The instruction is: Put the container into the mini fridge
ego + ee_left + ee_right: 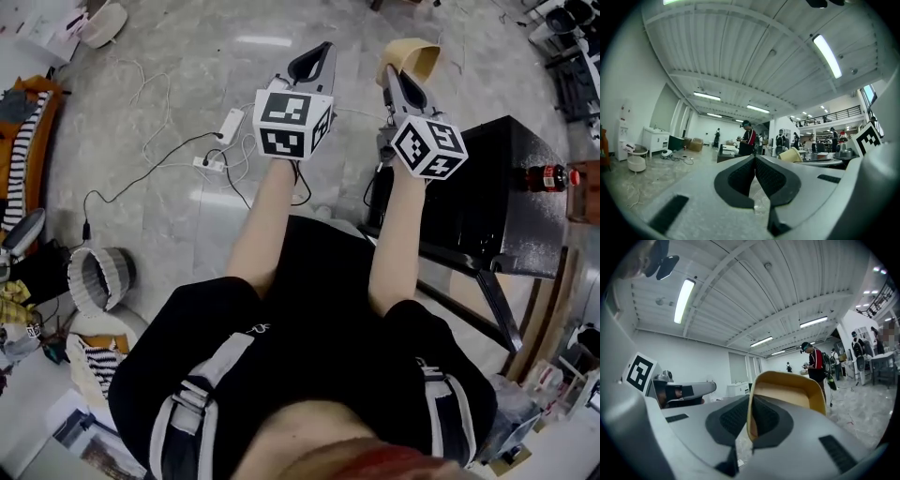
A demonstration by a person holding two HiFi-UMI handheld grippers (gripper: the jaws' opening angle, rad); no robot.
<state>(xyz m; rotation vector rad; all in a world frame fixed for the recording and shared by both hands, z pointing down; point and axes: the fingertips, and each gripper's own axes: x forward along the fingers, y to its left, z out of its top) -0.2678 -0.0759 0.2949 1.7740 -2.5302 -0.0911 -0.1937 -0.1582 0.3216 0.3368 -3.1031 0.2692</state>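
Note:
The container is a shallow tan tub. My right gripper holds it up in the air, shut on one wall of its rim. In the right gripper view the tub stands on edge, its left wall pinched between the jaws of that gripper. My left gripper is raised beside it, shut with nothing held; its jaws meet at the tips. The black mini fridge stands on the floor below and right of my right gripper. I cannot tell how its door stands.
A cola bottle lies on the fridge's top at its right edge. A white power strip with cables lies on the marble floor ahead. A round basket and clutter sit at left. A person stands far off in the hall.

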